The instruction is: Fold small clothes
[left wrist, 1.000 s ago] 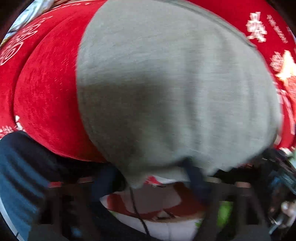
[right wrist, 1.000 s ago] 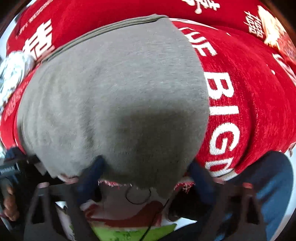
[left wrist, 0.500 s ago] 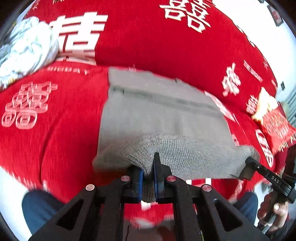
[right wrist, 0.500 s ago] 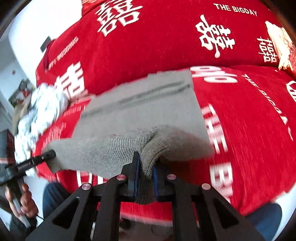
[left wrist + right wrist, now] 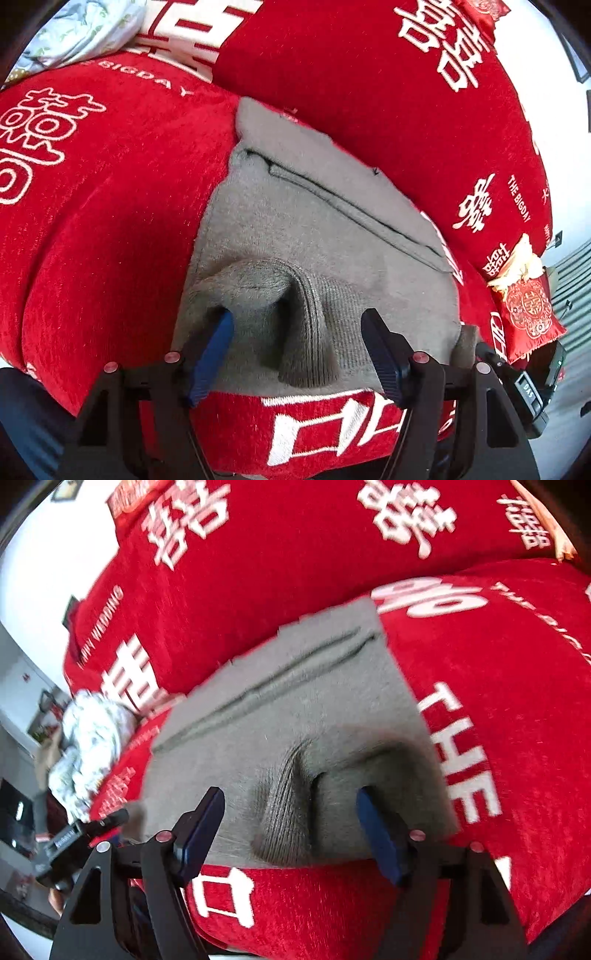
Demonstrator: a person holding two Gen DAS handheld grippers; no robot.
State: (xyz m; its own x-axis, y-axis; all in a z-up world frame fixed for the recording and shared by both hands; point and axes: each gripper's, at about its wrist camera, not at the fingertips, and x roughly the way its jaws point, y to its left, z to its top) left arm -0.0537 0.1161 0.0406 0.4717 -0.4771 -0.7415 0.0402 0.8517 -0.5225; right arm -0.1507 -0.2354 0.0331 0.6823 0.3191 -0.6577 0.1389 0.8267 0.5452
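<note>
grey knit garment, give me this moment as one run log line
step: fold just released | grey knit garment: on red cover, pinched ridges at near edge | left gripper: open, just opened | right gripper: open, just opened

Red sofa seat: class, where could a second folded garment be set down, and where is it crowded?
Free: the red seat cover left of the grey knit garment, up to the pale bundle; also the seat right of it. Crowded: the near edge, where both open hand-held grippers, left and right, straddle raised folds.

Red sofa (image 5: 110,206) with white lettering – white wall (image 5: 48,554) behind, daylight.
</note>
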